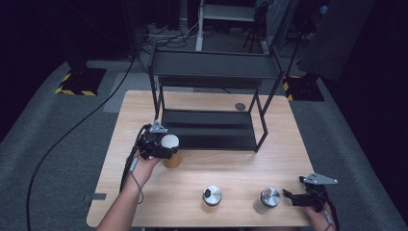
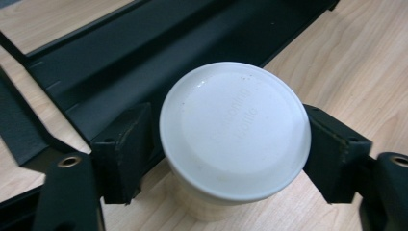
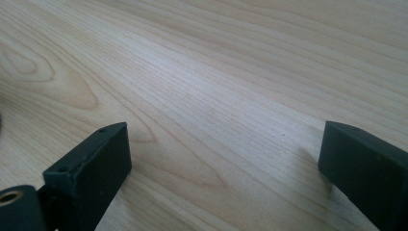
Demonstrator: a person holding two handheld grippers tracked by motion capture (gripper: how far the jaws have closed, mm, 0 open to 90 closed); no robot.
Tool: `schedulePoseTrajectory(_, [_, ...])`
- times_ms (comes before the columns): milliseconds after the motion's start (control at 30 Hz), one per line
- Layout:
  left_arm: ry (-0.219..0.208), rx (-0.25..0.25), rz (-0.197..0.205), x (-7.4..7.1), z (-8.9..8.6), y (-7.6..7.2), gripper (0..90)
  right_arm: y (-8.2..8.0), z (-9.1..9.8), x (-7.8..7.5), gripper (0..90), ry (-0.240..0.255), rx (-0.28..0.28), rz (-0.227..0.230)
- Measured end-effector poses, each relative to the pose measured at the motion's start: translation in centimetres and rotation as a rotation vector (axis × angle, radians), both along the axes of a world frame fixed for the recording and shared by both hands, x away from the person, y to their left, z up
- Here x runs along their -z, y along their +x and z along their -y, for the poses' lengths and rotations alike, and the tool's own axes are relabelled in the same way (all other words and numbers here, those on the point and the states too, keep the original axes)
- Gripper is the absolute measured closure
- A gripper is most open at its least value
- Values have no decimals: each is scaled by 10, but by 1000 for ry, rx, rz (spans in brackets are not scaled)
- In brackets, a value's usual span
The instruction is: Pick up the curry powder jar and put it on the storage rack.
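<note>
High view: my left gripper clamps the white-lidded jar (pads pressing both sides) right at the black rack's front edge; right gripper rests spread wide on bare table.

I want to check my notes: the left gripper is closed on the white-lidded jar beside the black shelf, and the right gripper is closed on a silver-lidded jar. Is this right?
Not quite. The right gripper holds nothing: the right gripper view shows its jaws wide apart over bare table. The left gripper is indeed closed on the white-lidded jar beside the black shelf.
</note>
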State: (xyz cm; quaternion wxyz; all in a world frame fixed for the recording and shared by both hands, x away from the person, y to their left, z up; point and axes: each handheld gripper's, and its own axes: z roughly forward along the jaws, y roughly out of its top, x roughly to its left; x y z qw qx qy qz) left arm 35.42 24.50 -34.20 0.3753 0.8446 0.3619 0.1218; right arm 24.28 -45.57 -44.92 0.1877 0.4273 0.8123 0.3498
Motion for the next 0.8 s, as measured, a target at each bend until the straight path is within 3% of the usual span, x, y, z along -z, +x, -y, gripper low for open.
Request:
schedulePoseTrajectory(33, [1,12,4,0,0,0,323,0,0,0,44,0,0,0])
schedulePoseTrajectory(267, [29,15,12,-3,4,-1,333,0,0,0,44,0,0,0])
schedulePoseTrajectory(667, [30,-28,-12,-9,9,-1,336,0,0,0,44,0,2,0])
schedulePoseTrajectory(800, [33,-34,-1,-15,11,-2,337,0,0,0,44,0,2,0])
